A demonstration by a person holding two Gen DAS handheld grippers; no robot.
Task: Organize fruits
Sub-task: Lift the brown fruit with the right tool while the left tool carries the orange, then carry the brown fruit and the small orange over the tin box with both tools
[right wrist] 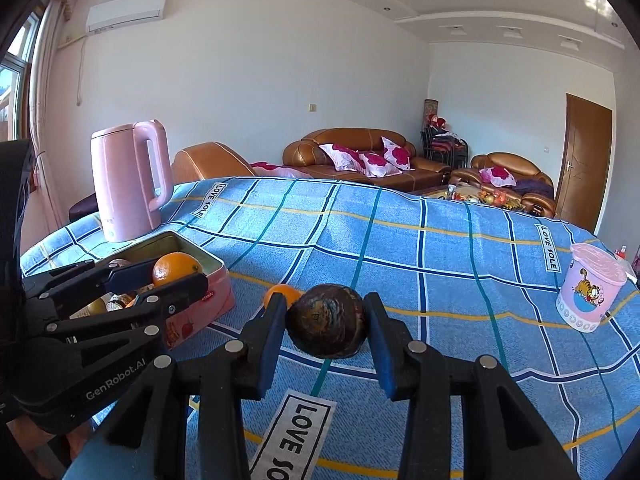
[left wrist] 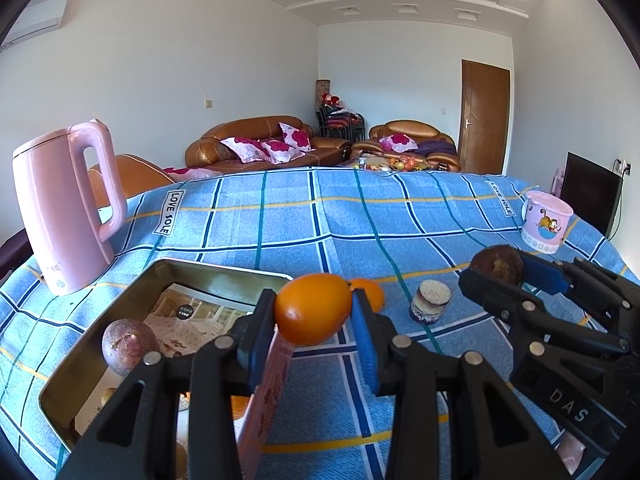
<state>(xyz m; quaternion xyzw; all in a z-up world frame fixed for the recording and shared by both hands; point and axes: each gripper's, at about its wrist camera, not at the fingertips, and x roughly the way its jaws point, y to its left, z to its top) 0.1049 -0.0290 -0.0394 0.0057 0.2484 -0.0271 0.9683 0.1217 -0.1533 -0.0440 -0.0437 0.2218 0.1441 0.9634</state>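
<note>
left claw (left wrist: 314, 312) clamped on glossy orange citrus (left wrist: 312, 308) | right claw (right wrist: 326, 322) clamped on wrinkled dark-brown fruit (right wrist: 326, 320)

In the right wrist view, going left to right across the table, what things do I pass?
Pink electric kettle → orange held by the left gripper over the pink metal tin → dark brown round fruit held in the right gripper → pink cartoon cup.
</note>
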